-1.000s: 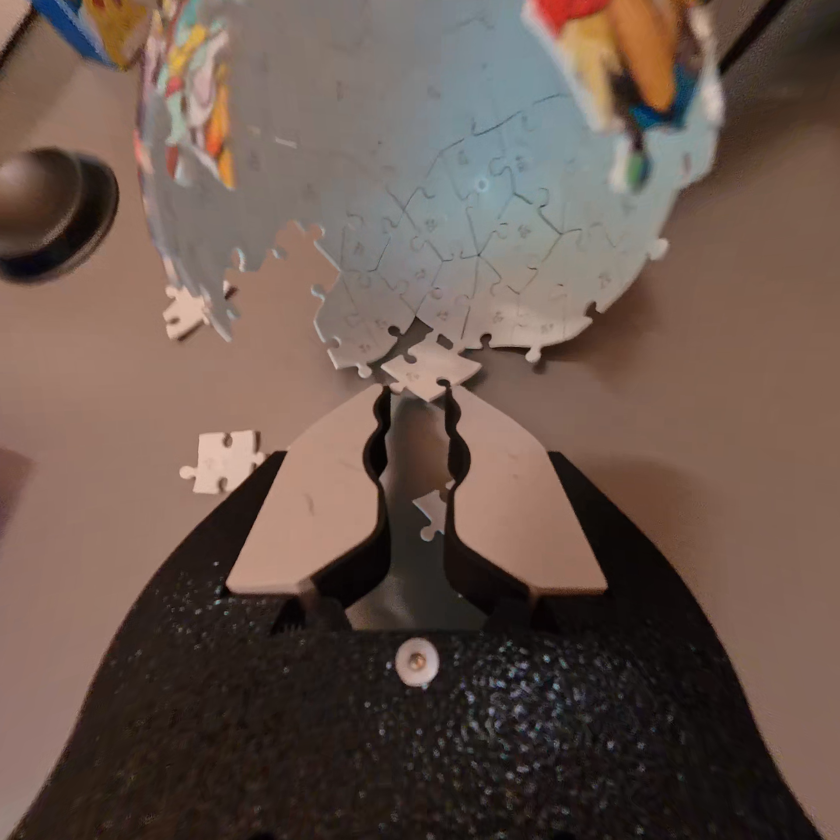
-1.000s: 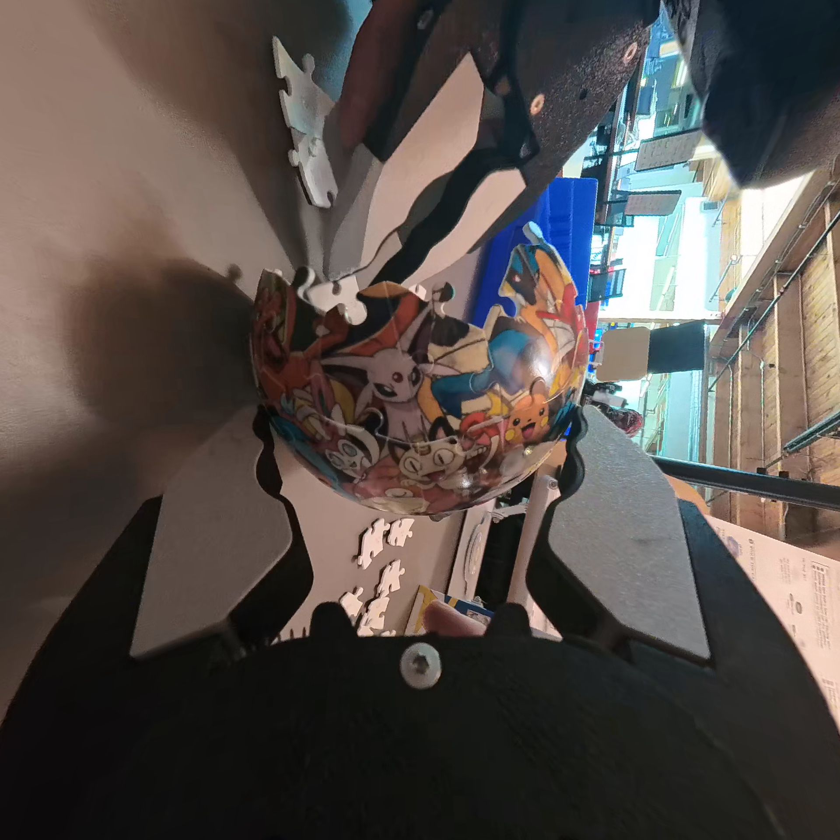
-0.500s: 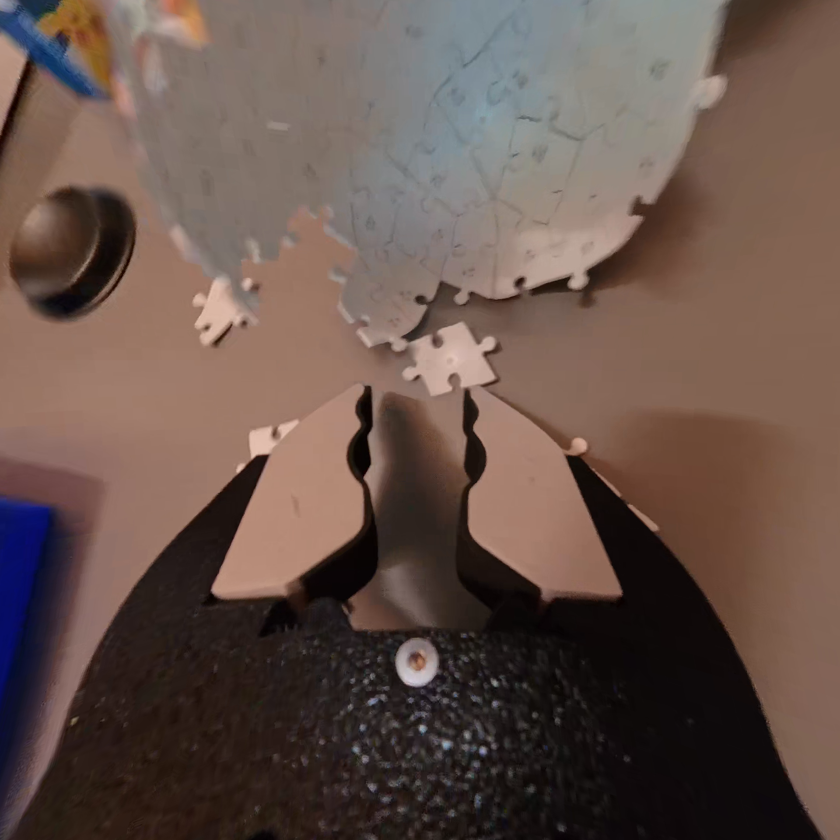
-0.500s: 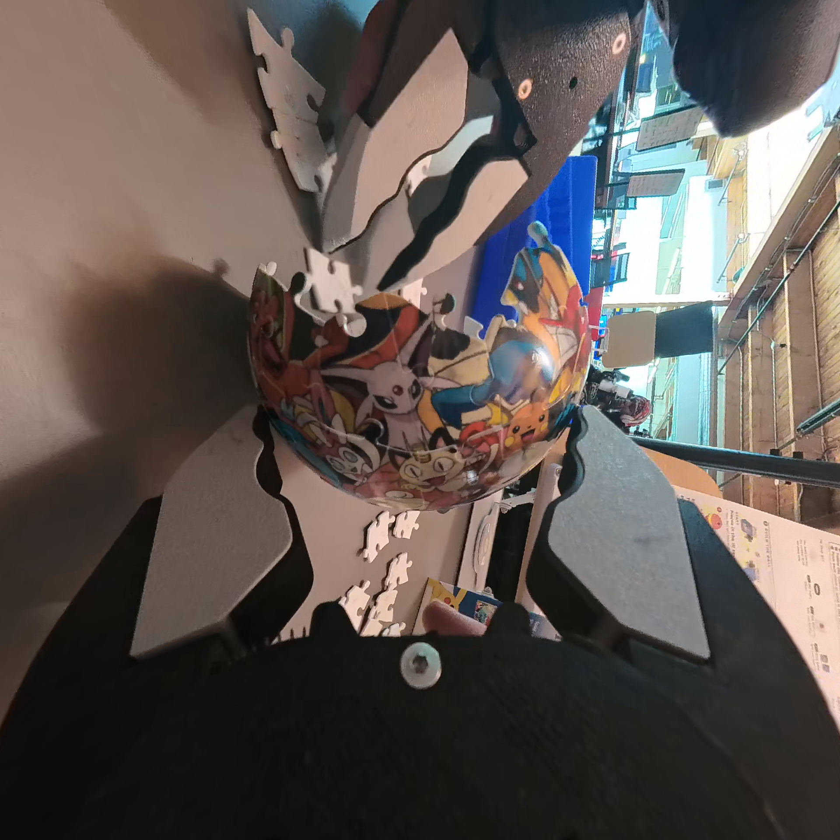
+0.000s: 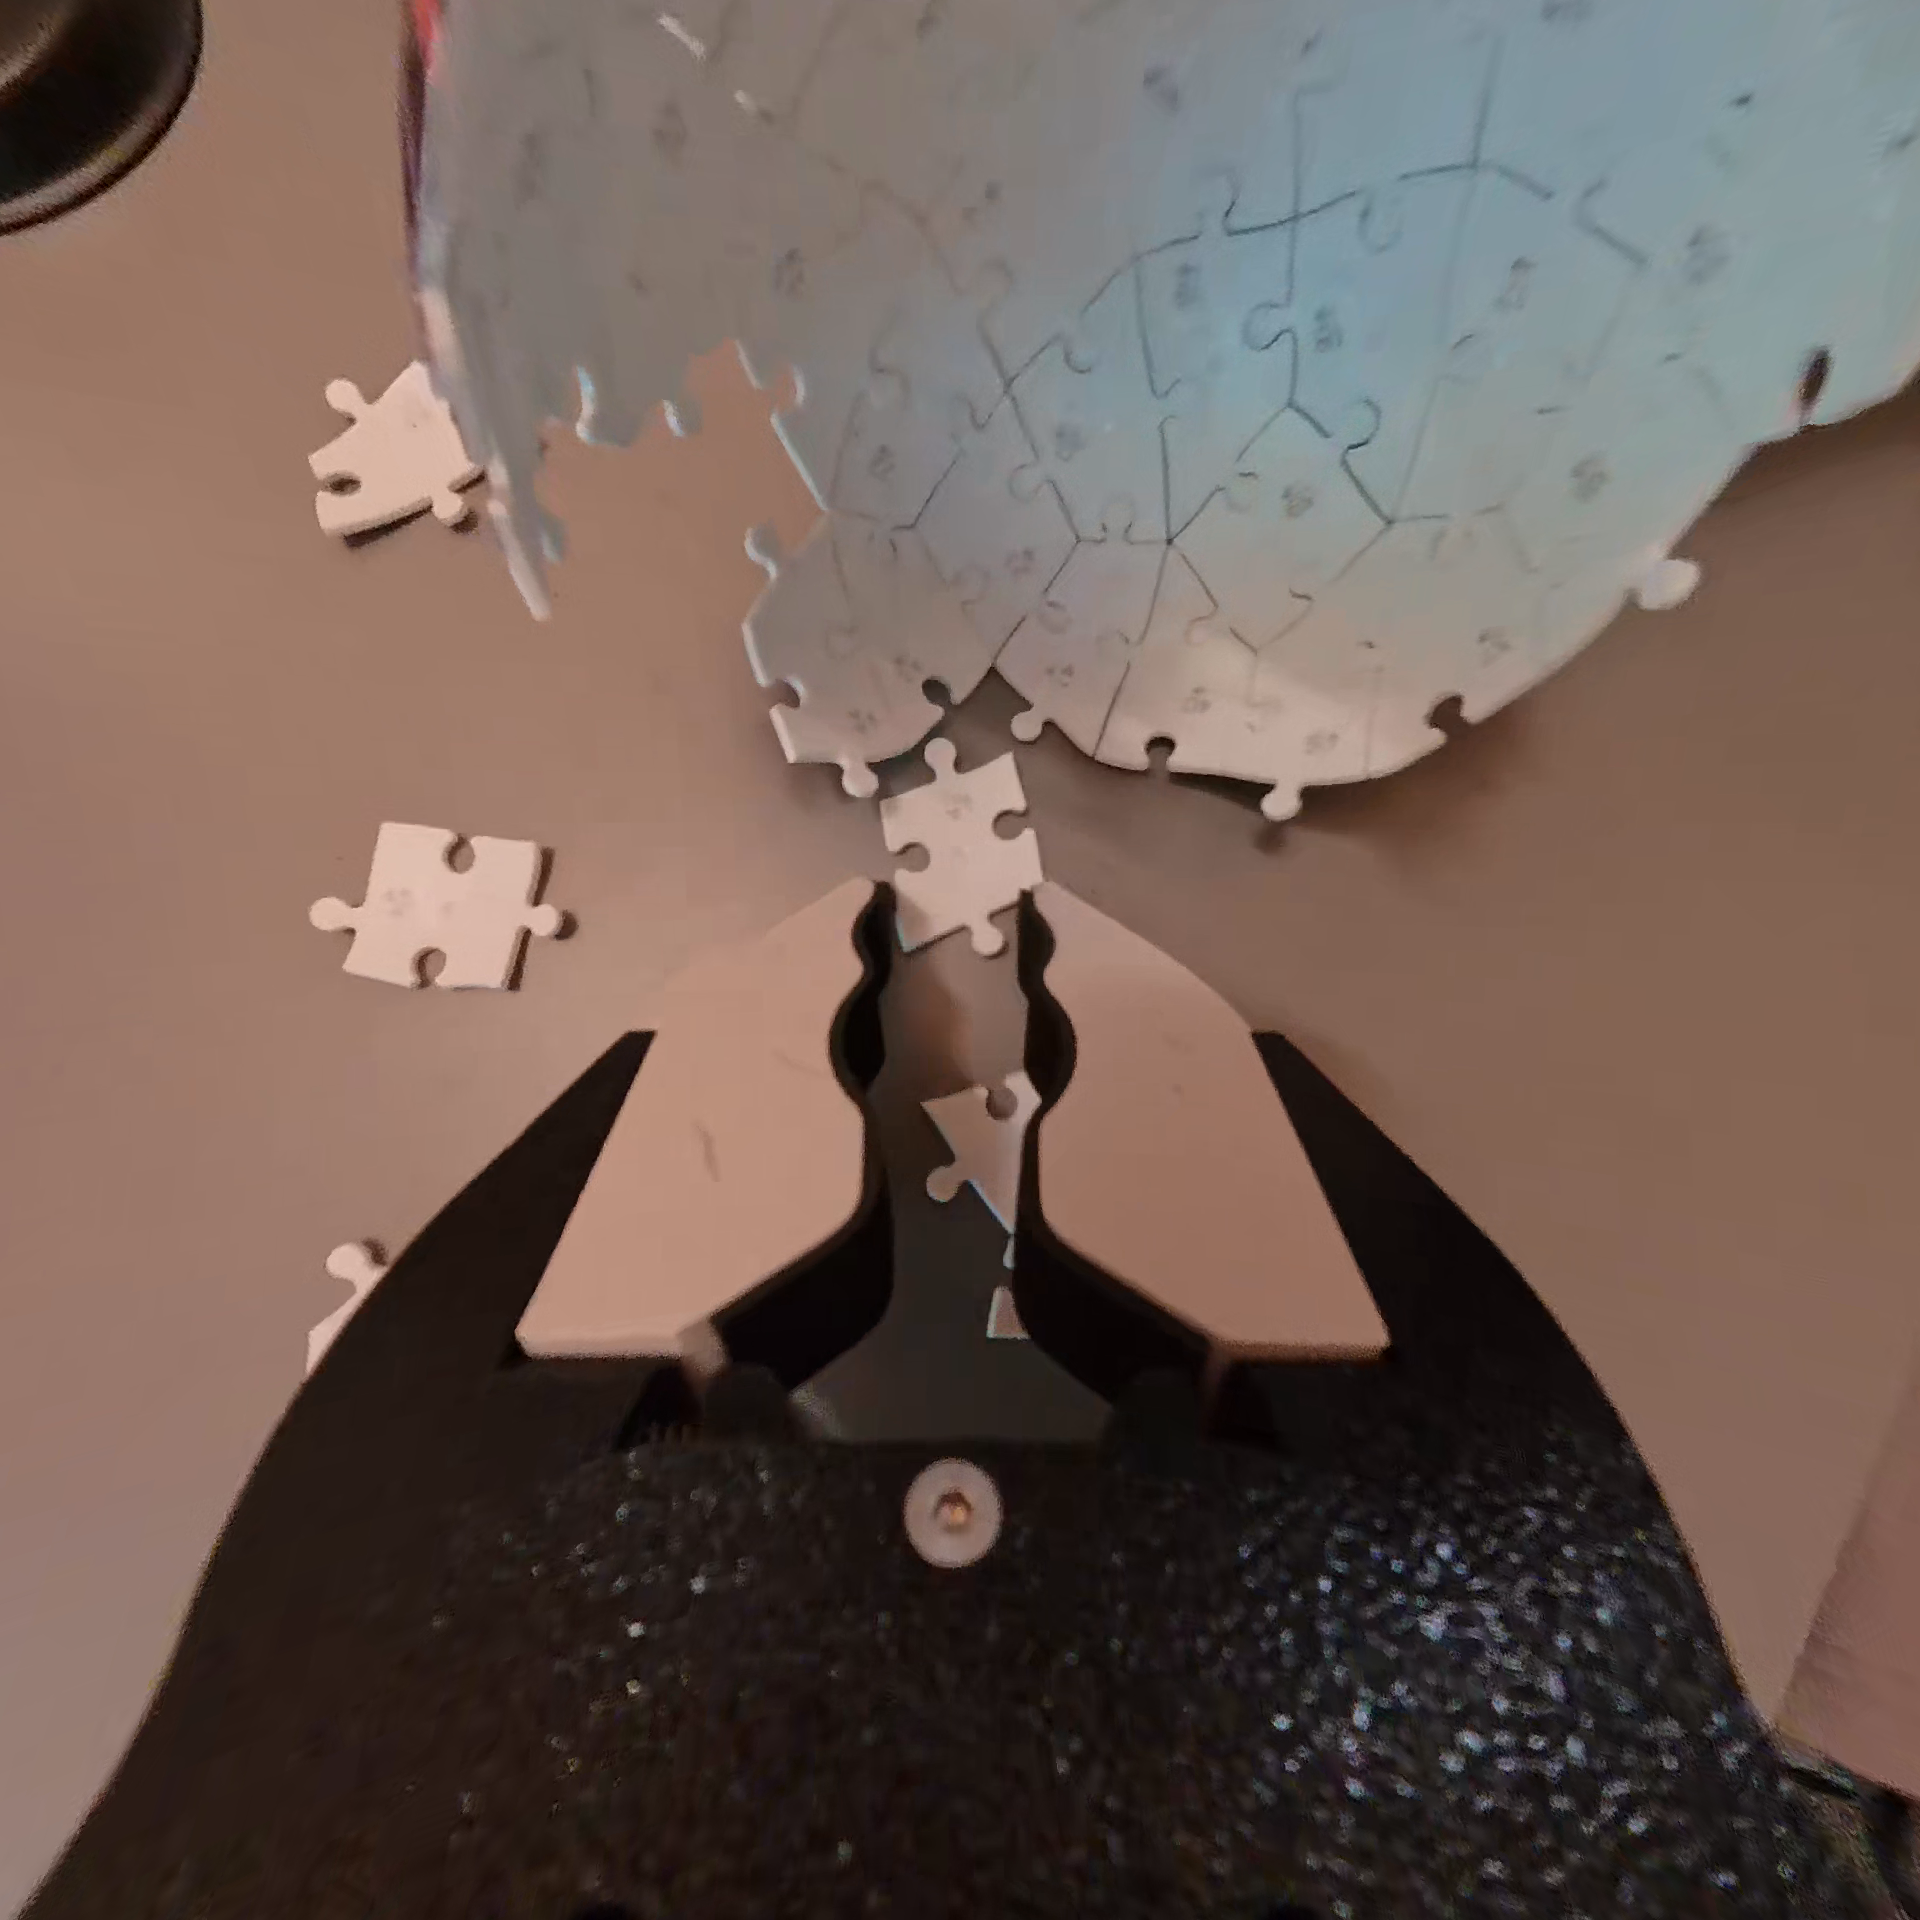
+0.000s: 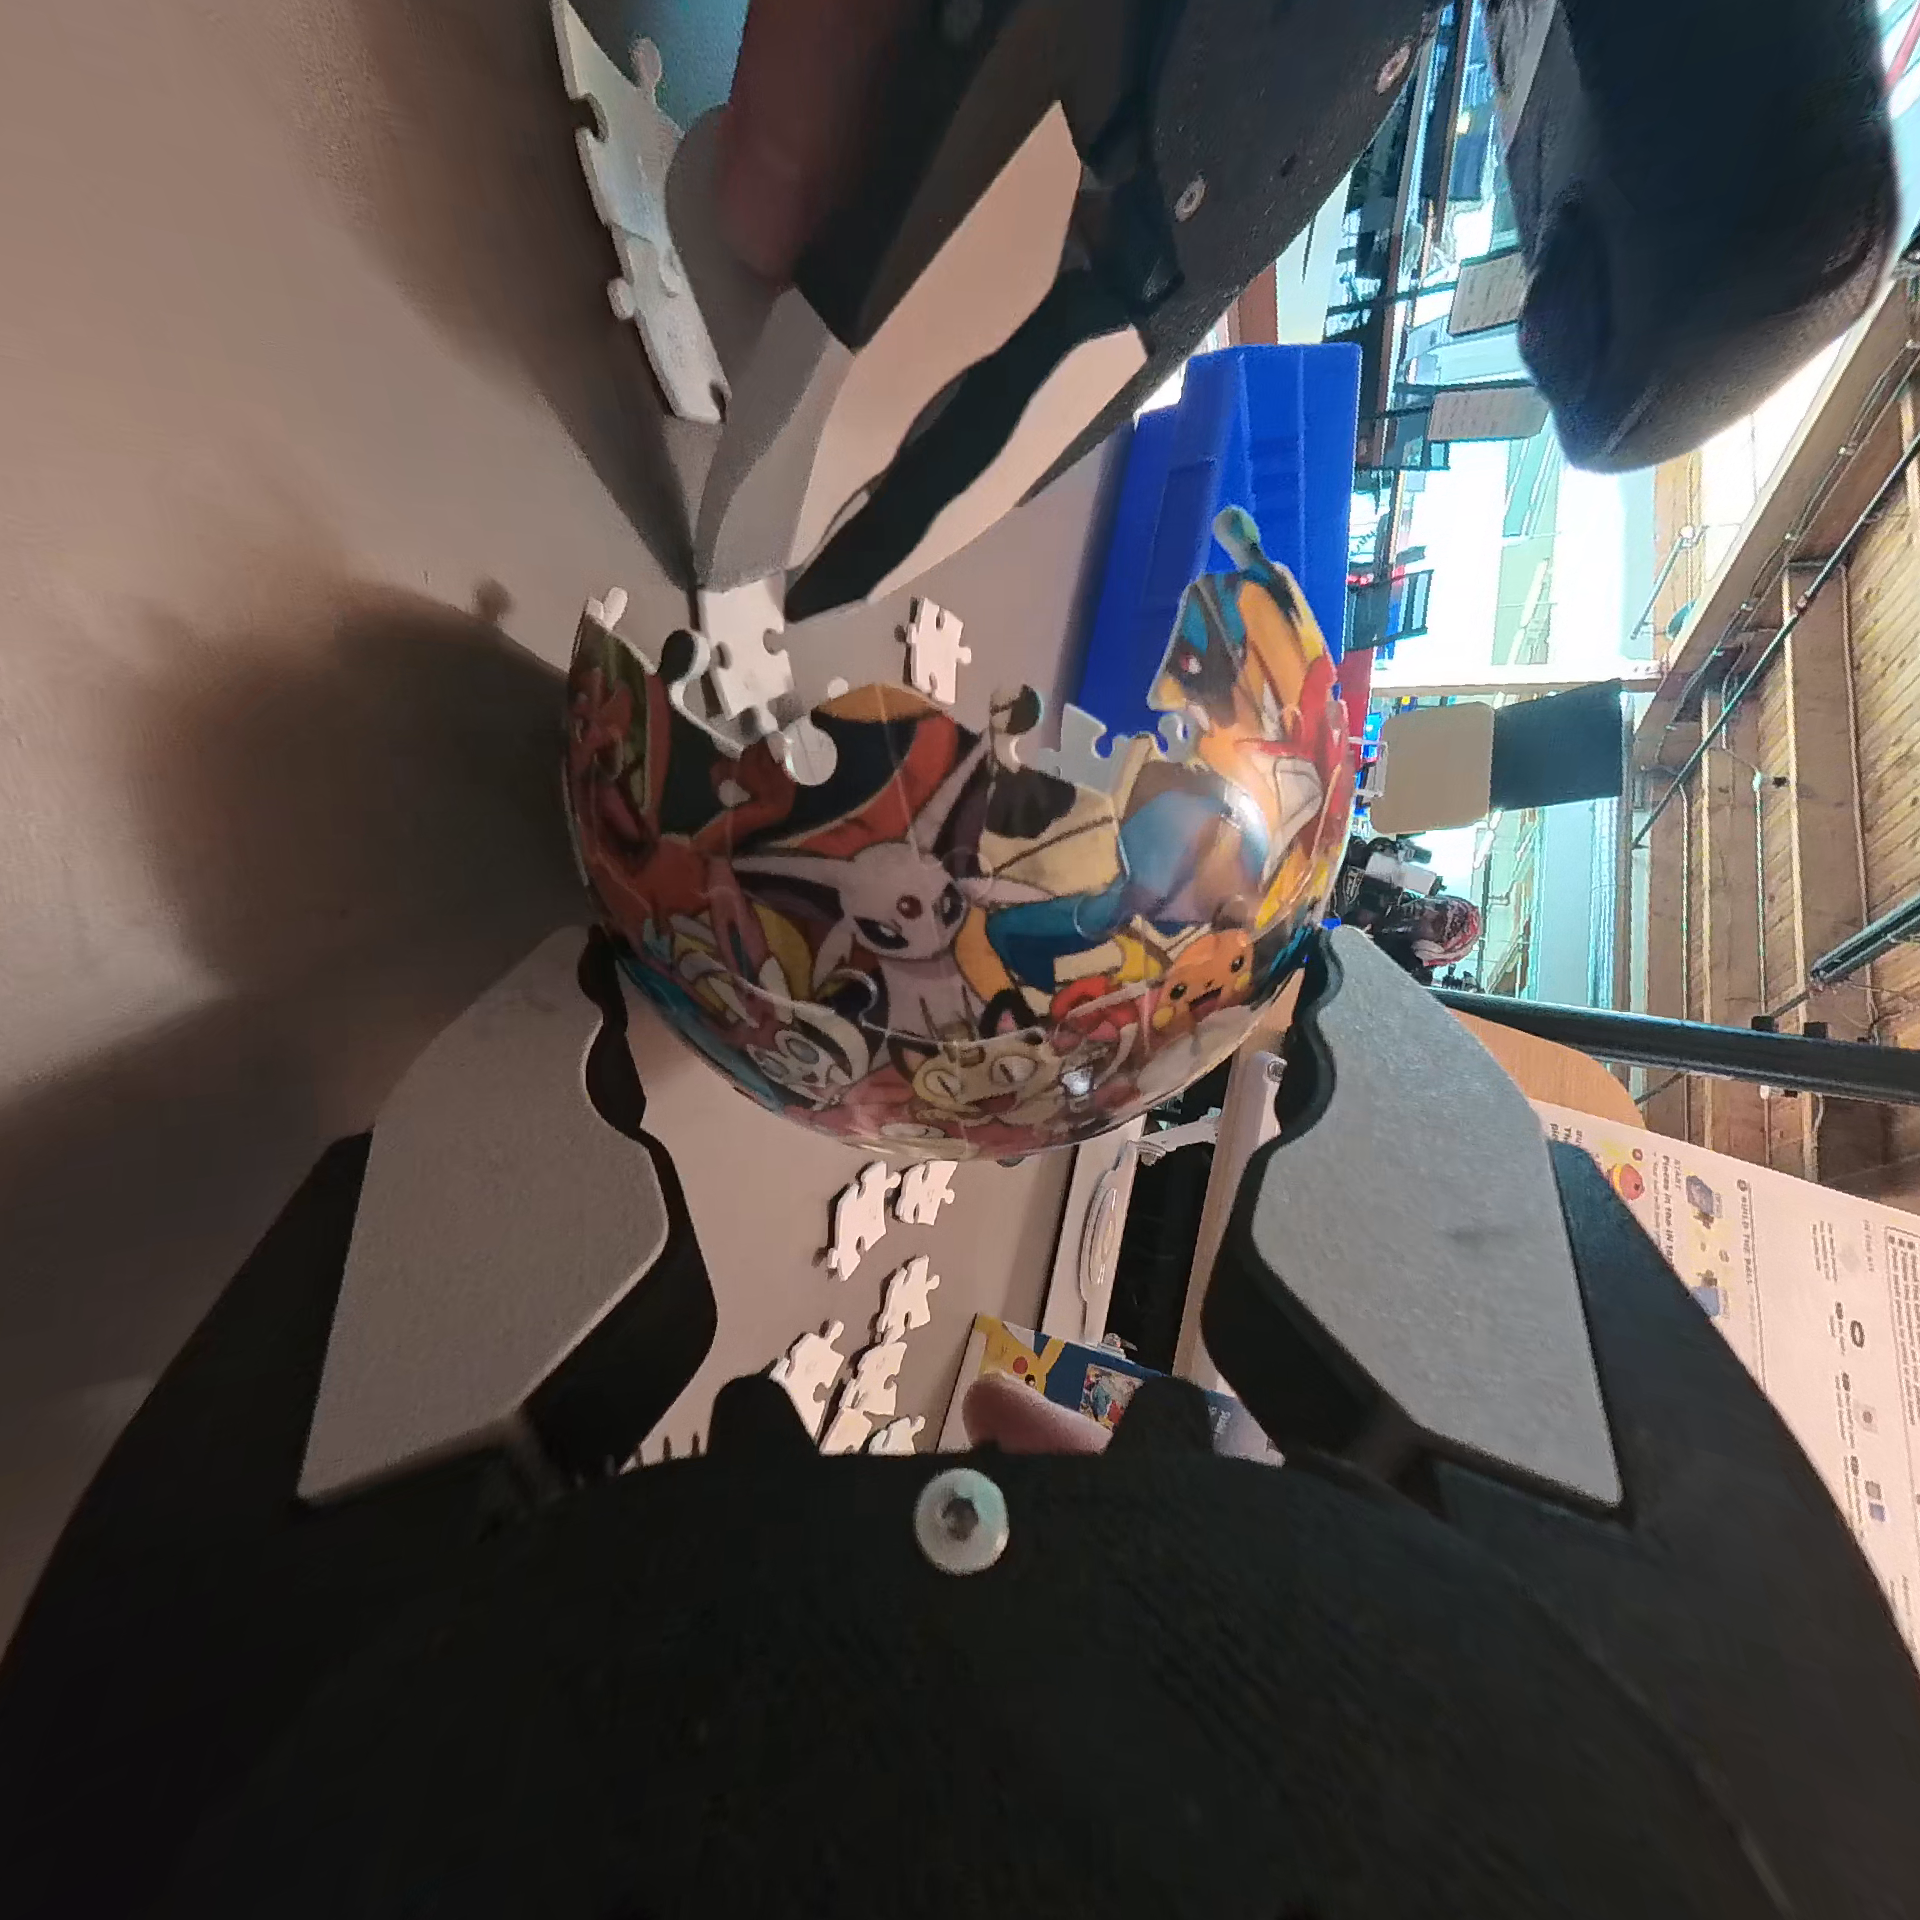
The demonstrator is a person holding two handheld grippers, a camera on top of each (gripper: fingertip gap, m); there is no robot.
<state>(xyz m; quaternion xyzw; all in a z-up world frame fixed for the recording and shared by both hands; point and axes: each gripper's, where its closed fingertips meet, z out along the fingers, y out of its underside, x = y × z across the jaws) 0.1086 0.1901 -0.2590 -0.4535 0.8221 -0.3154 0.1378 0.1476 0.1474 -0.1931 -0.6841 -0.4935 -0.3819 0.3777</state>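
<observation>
Up close, the left hand-held gripper (image 5: 958, 902) pinches a white puzzle piece (image 5: 961, 850) at its fingertips, jaws narrowed onto it, and the piece's far knob sits just at the jagged rim of the half-built puzzle ball (image 5: 1195, 416), whose pale inner side fills the view from 11 to 2 o'clock. Loose pieces lie on the grey tabletop (image 5: 1507, 987): one (image 5: 442, 906) at 9 o'clock of the fingertips, another (image 5: 395, 457) at 10 o'clock beside the ball's edge. In the right wrist view, the right hand-held gripper (image 6: 956, 977) stands wide with both fingers against the ball's colourful cartoon-printed shell (image 6: 956, 894), cradling it. A blue box (image 6: 1236, 499) stands behind at 1 o'clock, and more loose pieces (image 6: 883, 1309) lie at 6 o'clock under the ball.
</observation>
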